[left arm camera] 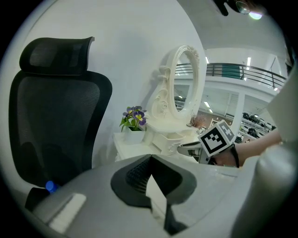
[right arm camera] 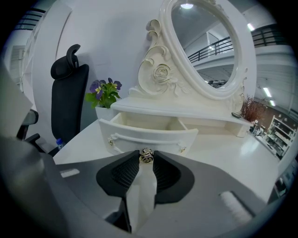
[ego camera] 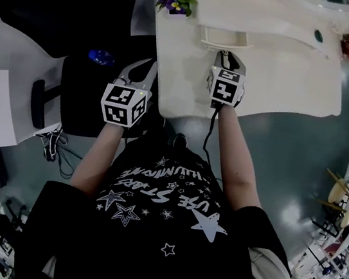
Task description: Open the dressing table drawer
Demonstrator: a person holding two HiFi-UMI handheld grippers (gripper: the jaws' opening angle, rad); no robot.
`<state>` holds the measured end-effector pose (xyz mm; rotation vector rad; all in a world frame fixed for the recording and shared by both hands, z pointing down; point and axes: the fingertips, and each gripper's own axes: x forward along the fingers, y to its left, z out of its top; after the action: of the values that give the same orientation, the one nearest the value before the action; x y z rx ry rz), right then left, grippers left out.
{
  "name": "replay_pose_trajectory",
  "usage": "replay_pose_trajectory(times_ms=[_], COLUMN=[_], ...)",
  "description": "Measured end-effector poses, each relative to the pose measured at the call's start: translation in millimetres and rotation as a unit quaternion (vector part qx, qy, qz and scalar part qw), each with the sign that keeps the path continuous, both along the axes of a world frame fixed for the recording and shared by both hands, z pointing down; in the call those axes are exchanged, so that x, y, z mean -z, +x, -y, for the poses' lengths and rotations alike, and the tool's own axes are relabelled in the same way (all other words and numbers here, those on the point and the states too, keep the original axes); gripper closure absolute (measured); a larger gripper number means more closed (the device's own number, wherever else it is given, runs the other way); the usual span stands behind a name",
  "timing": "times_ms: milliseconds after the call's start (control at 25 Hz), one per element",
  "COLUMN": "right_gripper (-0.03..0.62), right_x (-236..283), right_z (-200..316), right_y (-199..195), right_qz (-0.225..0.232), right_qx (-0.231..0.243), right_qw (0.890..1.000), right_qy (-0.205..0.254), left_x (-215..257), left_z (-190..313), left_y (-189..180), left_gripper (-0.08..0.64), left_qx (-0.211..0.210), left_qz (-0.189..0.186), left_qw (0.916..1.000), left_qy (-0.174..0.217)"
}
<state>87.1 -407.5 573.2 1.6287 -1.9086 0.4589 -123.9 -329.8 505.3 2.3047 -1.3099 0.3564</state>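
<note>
Jaws of the right gripper (right arm camera: 146,153) pinch the small metal knob (right arm camera: 146,157) of the dressing table drawer (right arm camera: 153,135), which stands pulled out below the mirror (right arm camera: 205,42); the left gripper (left arm camera: 151,158) hangs closed and empty. The pull looks nearly complete, and releasing the knob likely comes next

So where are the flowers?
In the head view, the flowers sit at the far left corner of the dressing table, left of the open drawer.

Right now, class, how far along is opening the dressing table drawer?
Done: the drawer stands pulled out, its inside showing. In hand: the right tongs clamp its metal knob. To do: perhaps a little more pull, then release. The left tongs hang shut and empty.
</note>
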Motion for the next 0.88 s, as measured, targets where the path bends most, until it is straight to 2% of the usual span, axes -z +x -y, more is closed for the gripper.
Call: replay_pose_trajectory(times_ms=[520,720,880], right_gripper=[0.468,0.463,0.415], right_x=[-7.4,-10.1,-10.5], right_z=[-0.2,11.5,25.0], right_y=[1.8,-3.9,-15.1], right_qz=[-0.001,0.014,0.026], right_qx=[-0.006,-0.007,0.002], right_qw=[1.0,1.0,1.0], right_qy=[-0.004,-0.01,-0.003], left_x=[-4.7,-5.7,-5.4], left_z=[0.6,6.8,18.5], left_y=[0.2,-6.7,-14.4], left_gripper=[0.558,0.56,0.558], left_qx=[-0.001,0.008,0.014], left_qz=[0.0,0.004,0.008], left_qw=[1.0,1.0,0.9998], left_qy=[-0.003,0.001,0.007])
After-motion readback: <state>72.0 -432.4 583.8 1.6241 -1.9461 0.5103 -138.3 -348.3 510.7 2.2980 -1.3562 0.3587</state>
